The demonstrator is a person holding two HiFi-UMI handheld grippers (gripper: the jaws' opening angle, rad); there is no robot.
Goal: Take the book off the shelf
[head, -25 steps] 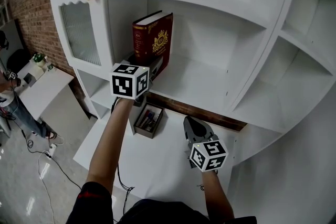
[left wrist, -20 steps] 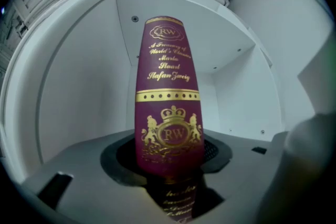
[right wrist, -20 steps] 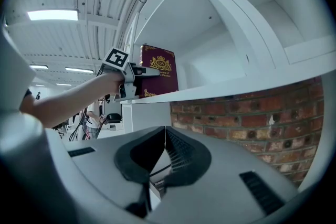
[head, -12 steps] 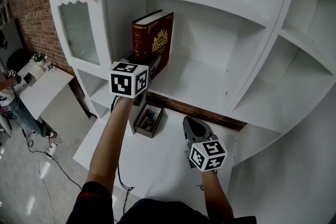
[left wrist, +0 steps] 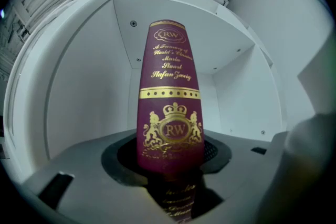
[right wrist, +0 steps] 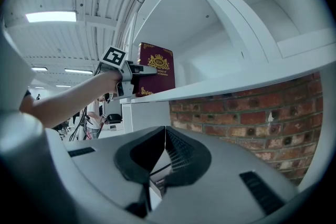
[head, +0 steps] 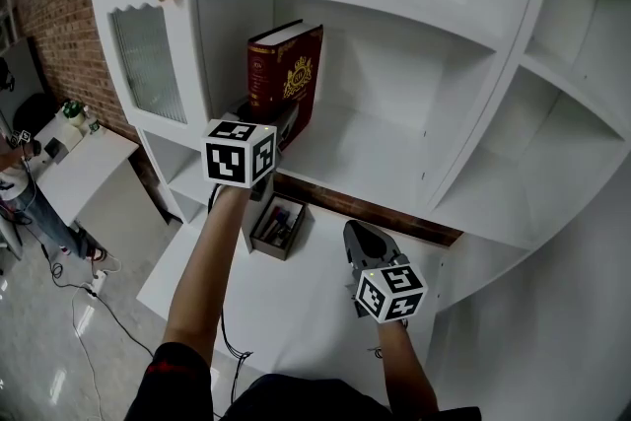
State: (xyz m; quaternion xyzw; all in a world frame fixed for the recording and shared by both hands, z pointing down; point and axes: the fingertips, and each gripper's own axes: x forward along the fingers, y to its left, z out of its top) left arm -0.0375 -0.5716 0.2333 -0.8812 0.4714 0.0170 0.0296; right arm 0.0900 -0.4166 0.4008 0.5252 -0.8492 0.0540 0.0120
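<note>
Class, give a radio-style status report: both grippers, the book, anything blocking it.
Left gripper, jaws just closed onto book spine. Right gripper shut, empty, below shelf. Book upright, nothing blocking.

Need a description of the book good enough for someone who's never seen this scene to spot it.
Start at the white shelf unit and find the shelf right of its ribbed glass door. The book stands upright at that shelf's left end. It is the only thing standing there: a thick dark red hardback with gold crest and lettering.
</note>
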